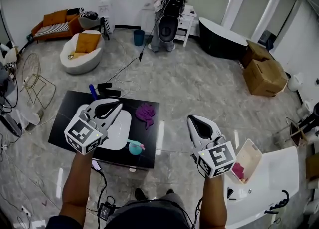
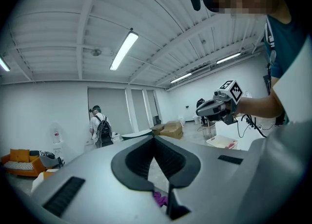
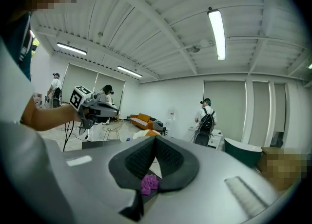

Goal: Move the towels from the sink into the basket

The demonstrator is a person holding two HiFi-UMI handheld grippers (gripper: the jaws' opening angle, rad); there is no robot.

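Towels, if that is what they are, show as two soft bundles in the head view. A purple cloth (image 1: 146,114) lies crumpled on the black table (image 1: 70,118) at centre left, just beside the white basin (image 1: 122,132). A pink cloth (image 1: 238,171) is bunched in the lower end of the white bin (image 1: 251,149) at the right, next to a white counter (image 1: 271,183) with a black faucet (image 1: 279,205). Whether the basin or the counter is the sink I cannot tell for sure. Both cloths look light and limp, neither fragile nor slippery, so they should sag and trail once lifted. A deep pinch on a raised fold at the top of the heap seems the best hold. The purple heap runs a little longer from upper left to lower right of the frame and has no real front or heading. The pink wad is too small to read an axis, though its bin lies lower left to upper right. The left gripper (image 1: 115,106) hangs over the basin and the right gripper (image 1: 198,122) over bare floor at centre right. Each has its jaws closed together on nothing. The purple glimpsed beneath the jaws in both gripper views is the cloth beyond, not pinched, so the jaws would need to part before any grasp.
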